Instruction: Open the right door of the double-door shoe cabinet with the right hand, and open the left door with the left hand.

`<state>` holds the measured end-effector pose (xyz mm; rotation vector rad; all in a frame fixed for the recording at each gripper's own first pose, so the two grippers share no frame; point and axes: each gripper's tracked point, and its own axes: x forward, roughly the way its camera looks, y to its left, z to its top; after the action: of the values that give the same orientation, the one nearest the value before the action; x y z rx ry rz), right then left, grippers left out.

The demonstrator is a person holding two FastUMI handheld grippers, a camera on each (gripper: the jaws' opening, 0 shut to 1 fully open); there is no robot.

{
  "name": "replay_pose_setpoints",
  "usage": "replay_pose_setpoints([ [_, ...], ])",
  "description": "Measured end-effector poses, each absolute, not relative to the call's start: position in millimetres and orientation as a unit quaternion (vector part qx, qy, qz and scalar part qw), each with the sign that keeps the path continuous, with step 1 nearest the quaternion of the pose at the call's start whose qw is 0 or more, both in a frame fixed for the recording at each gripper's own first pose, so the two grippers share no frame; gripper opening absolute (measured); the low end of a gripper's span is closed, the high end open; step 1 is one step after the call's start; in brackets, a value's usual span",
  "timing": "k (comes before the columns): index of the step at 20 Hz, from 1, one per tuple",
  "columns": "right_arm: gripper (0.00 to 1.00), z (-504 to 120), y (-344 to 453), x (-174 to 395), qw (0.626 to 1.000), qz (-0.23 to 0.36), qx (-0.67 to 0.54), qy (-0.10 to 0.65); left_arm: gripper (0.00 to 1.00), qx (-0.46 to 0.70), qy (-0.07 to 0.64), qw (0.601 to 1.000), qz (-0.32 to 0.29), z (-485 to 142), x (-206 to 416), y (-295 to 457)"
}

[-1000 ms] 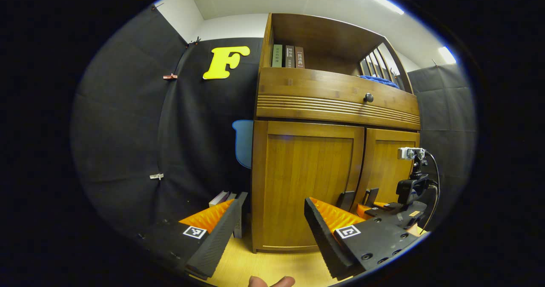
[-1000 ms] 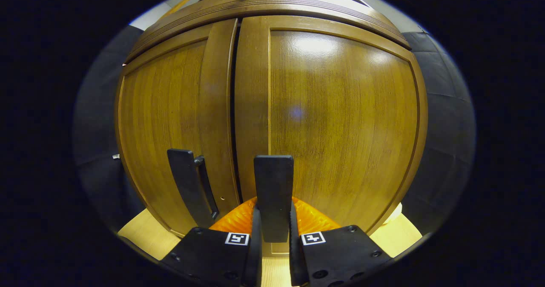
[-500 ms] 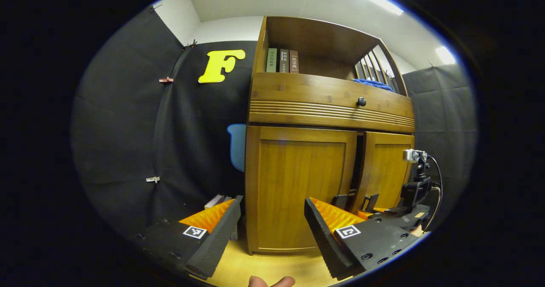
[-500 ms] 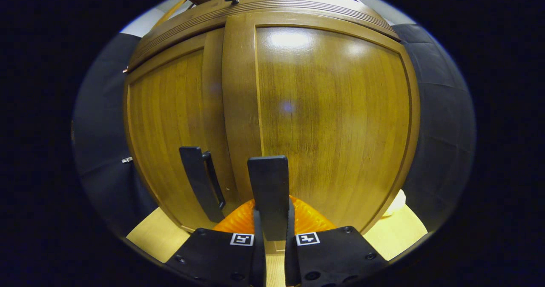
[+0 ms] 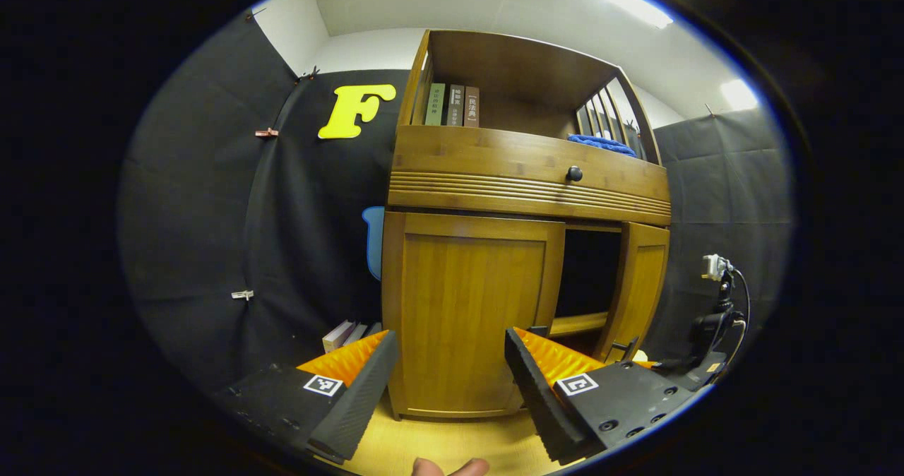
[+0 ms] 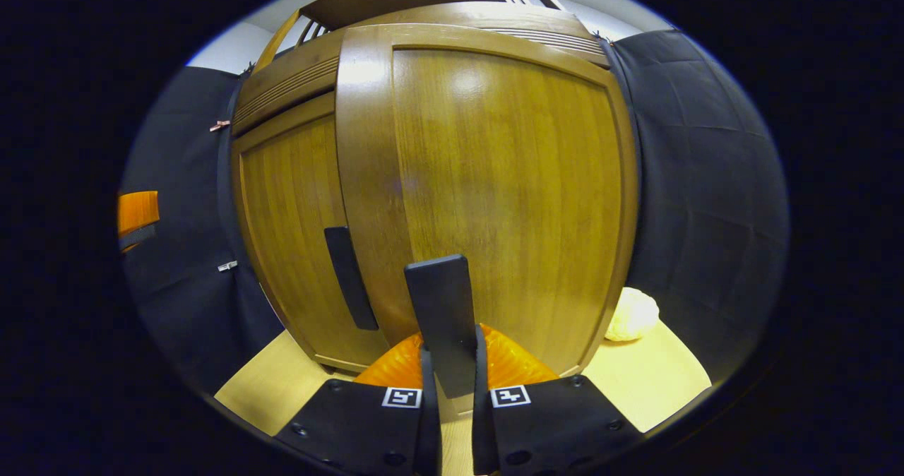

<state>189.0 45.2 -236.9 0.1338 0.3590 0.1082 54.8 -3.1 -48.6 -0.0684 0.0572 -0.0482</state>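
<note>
1. Right gripper [image 6: 452, 419] is clamped tight on the flat black handle [image 6: 439, 313] of the glossy brown wooden right door [image 6: 494, 179], both fingers pressing it just ahead of the camera.
2. That door was flush a second ago, now it's swung well out, dark interior showing. Right half is basically there.
3. Left gripper [image 5: 445, 384] hangs wide, holding nothing, short of the plain wooden left door [image 5: 466, 320], which is shut. Its black handle [image 6: 349, 278] sits untouched, so that's next.

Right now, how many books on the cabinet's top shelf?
3, upright side by side at the shelf's left end: green book, dark book, brown book. The shelf's front board may hide others.
</note>
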Motion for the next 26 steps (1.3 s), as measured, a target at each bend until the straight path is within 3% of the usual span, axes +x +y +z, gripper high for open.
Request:
replay_pose_setpoints([
  [11, 0.21, -236.9, 41.8, 189.3, 0.978, 0.025, 0.071, 0.194, 0.92, -0.023, 0.041, 0.998, -0.038, -69.0, 67.9, -60.3],
  [17, 0.19, -235.5, 41.4, 189.7, 0.977, 0.025, 0.08, 0.198, 0.94, -0.006, 0.05, 0.998, -0.044, -81.6, 84.0, -92.3],
  [24, 0.17, -214.3, 22.1, 200.6, 0.987, 0.015, 0.05, 0.153, 0.94, 0.022, 0.057, 0.997, -0.047, -107.8, 111.2, -116.8],
  [25, 0.23, -213.4, 6.6, 199.1, 0.986, 0.012, 0.045, 0.157, 0.94, 0.019, 0.064, 0.997, -0.044, -116.9, 117.2, -119.0],
  [26, 0.13, -210.3, -4.7, 197.3, 0.987, 0.01, 0.051, 0.155, 0.94, 0.013, 0.073, 0.996, -0.041, -124.6, 123.2, -119.3],
])
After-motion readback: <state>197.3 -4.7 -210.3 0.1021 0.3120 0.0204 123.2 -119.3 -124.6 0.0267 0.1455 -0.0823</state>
